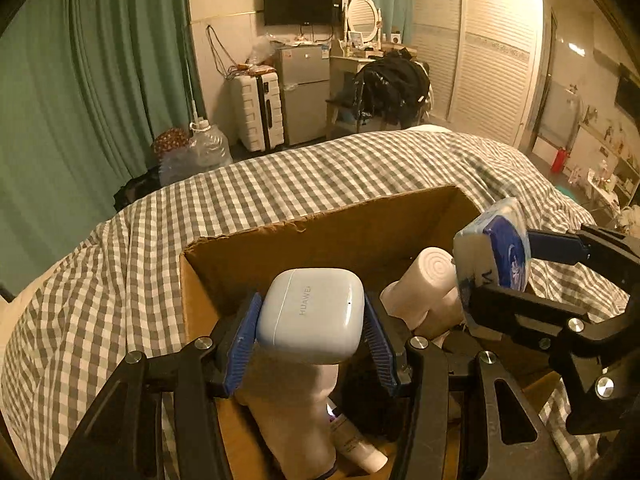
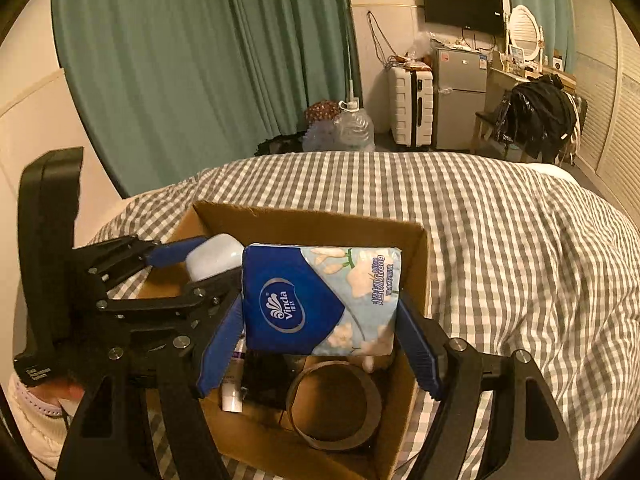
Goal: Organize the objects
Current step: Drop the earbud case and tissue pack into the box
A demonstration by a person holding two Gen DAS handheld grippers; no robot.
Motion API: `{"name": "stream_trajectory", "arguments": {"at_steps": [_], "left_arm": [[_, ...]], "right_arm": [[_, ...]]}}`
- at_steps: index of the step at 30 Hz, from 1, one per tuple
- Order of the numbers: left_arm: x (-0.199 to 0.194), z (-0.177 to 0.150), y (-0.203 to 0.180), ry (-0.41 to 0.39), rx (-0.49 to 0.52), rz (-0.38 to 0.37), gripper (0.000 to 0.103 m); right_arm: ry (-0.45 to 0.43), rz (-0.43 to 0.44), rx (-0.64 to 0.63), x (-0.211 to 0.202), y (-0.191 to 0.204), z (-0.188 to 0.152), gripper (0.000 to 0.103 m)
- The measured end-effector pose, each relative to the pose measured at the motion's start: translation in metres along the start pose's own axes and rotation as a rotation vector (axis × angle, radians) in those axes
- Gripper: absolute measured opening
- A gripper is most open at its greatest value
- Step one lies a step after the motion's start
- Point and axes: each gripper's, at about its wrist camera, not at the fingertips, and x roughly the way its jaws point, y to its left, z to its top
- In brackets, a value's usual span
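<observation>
Your left hand-held gripper (image 1: 311,326) clamps the earbud case (image 1: 311,314), right hand-held gripper (image 2: 320,344) clamps the tissue pack (image 2: 320,298), over the cardboard box (image 2: 308,220) on the checked bed (image 2: 520,240); green curtains (image 2: 200,60) at 11 o'clock.

Grey/white checked bedspread (image 2: 500,240), brown box (image 2: 316,220), blue/white floral tissue pack (image 2: 320,300), white earbud case (image 1: 310,314), green curtains (image 2: 192,68).

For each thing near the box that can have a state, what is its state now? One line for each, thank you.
Left gripper: shut on the earbud case.
Right gripper: shut on the tissue pack.
Earbud case: lid closed, held above the box.
Tissue pack: sealed, held above the box.
Box: open, on the bed.
Tape roll: lying flat in the box.
</observation>
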Motion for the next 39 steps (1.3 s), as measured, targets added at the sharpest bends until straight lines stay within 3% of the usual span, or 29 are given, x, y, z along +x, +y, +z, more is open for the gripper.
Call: {"name": "stream_trajectory", "arguments": {"at_steps": [2, 4, 5, 6, 14, 18, 27, 39], "left_arm": [[-0.003, -0.001, 0.002, -0.011, -0.007, -0.008, 0.055], [-0.011, -0.001, 0.002, -0.034, -0.013, 0.000, 0.066], [-0.014, -0.001, 0.002, -0.048, -0.016, 0.009, 0.076], [-0.018, -0.001, 0.002, -0.063, -0.018, 0.016, 0.079], [-0.053, 0.001, 0.004, -0.140, -0.038, 0.031, 0.087], [-0.078, 0.003, 0.005, -0.192, -0.056, 0.045, 0.097], [-0.124, 0.003, 0.012, -0.271, -0.071, 0.027, 0.102], [-0.157, -0.012, 0.002, -0.353, -0.136, 0.151, 0.103]], "right_arm": [[-0.005, 0.004, 0.009, -0.001, 0.001, -0.005, 0.075], [-0.026, 0.002, 0.015, -0.006, 0.003, -0.007, 0.084], [-0.046, -0.006, 0.018, -0.011, 0.002, -0.007, 0.085], [-0.061, -0.009, 0.020, -0.015, 0.001, -0.006, 0.086], [-0.169, -0.024, 0.058, -0.059, -0.006, -0.002, 0.088], [-0.215, -0.045, 0.065, -0.079, -0.003, 0.003, 0.088], [-0.315, -0.100, 0.037, -0.118, 0.011, 0.004, 0.090], [-0.436, -0.189, 0.027, -0.153, 0.012, -0.004, 0.100]]}}
